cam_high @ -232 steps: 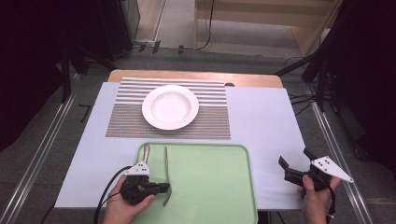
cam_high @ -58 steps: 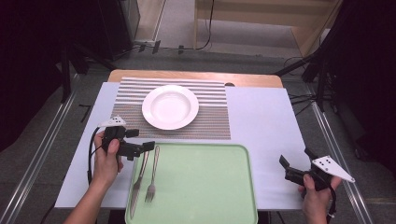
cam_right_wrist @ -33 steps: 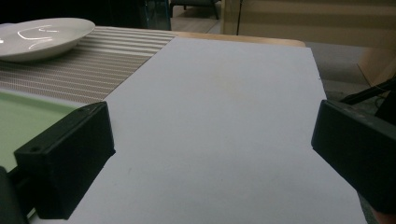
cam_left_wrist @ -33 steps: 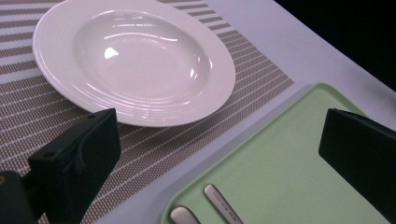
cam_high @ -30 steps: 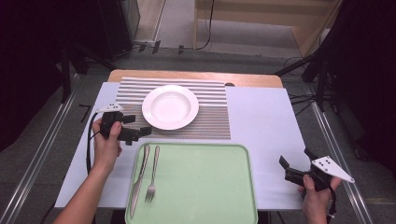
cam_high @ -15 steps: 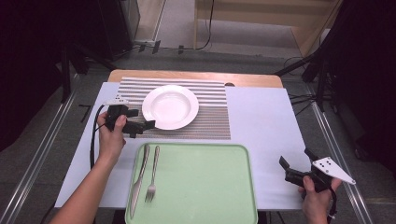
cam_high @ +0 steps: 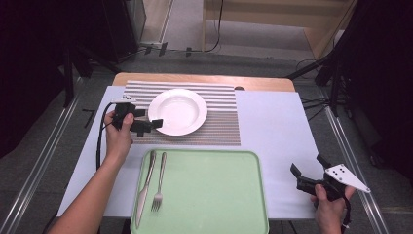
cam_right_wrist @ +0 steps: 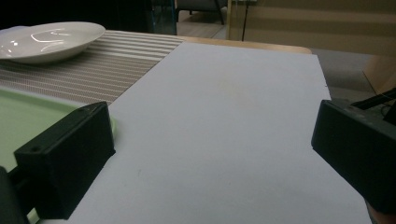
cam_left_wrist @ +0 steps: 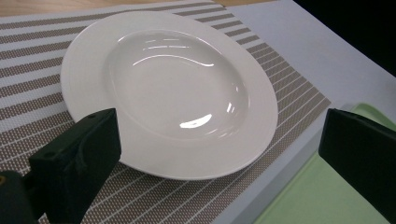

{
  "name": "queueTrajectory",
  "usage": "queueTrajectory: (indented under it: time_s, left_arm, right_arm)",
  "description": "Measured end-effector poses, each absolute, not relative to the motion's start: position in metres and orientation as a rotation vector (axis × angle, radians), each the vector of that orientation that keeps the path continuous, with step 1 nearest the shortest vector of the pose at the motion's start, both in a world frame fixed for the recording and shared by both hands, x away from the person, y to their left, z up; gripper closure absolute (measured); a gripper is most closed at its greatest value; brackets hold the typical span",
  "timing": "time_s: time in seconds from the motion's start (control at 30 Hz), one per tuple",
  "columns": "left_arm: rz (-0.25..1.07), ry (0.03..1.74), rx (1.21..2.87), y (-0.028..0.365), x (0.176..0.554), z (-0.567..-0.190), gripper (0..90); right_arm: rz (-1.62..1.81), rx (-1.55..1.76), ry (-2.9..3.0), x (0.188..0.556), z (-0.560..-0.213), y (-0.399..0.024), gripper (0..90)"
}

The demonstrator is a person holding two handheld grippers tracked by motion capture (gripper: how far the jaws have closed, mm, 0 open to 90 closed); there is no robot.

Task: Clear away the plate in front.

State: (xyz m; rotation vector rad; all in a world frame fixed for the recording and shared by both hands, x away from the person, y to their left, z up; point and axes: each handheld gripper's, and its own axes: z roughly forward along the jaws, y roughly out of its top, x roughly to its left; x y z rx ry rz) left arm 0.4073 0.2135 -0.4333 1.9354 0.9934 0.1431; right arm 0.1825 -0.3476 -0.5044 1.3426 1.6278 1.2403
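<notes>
Left gripper [cam_high: 148, 124]: jaws being held wide at the round white ceramic plate [cam_high: 178, 111], centre-left of frame.
Right gripper [cam_high: 311, 171]: jaws being held wide, lower right.

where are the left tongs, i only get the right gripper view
Observer: The left tongs are at the plate's left rim, over the striped mat.
Operator: holding anything
Observer: No. The jaws stand wide apart and empty, with the plate's near rim between them in the left gripper view.
Operator: whats on the tray
Observer: A knife and a fork lie side by side along the tray's left edge.
</notes>
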Motion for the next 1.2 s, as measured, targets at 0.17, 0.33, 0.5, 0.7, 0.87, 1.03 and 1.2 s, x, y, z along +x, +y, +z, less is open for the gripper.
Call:
queueTrajectory:
  time_s: [0.17,0.33,0.5,0.7,0.87,1.03,1.2]
  left_arm:
    - [0.142,0.996,1.932,0.212,0.415,-0.432,0.0]
    - [0.132,1.014,1.921,0.212,0.424,-0.431,0.0]
    - [0.135,1.028,1.914,0.212,0.43,-0.43,0.0]
    - [0.116,1.042,1.913,0.211,0.435,-0.433,0.0]
    - [0.106,1.083,1.91,0.212,0.445,-0.44,0.0]
    - [0.097,1.121,1.897,0.215,0.453,-0.448,0.0]
    - [0.078,1.16,1.874,0.221,0.461,-0.457,0.0]
  right_arm:
    - [1.242,1.341,1.63,0.182,-0.504,-0.348,0.0]
    - [1.247,1.346,1.63,0.183,-0.504,-0.347,0.0]
    - [1.242,1.335,1.631,0.182,-0.504,-0.347,0.0]
    - [1.245,1.324,1.63,0.184,-0.504,-0.348,0.0]
    - [1.242,1.327,1.632,0.183,-0.504,-0.346,0.0]
    - [1.24,1.341,1.637,0.181,-0.504,-0.347,0.0]
    - [1.244,1.334,1.627,0.181,-0.504,-0.349,0.0]
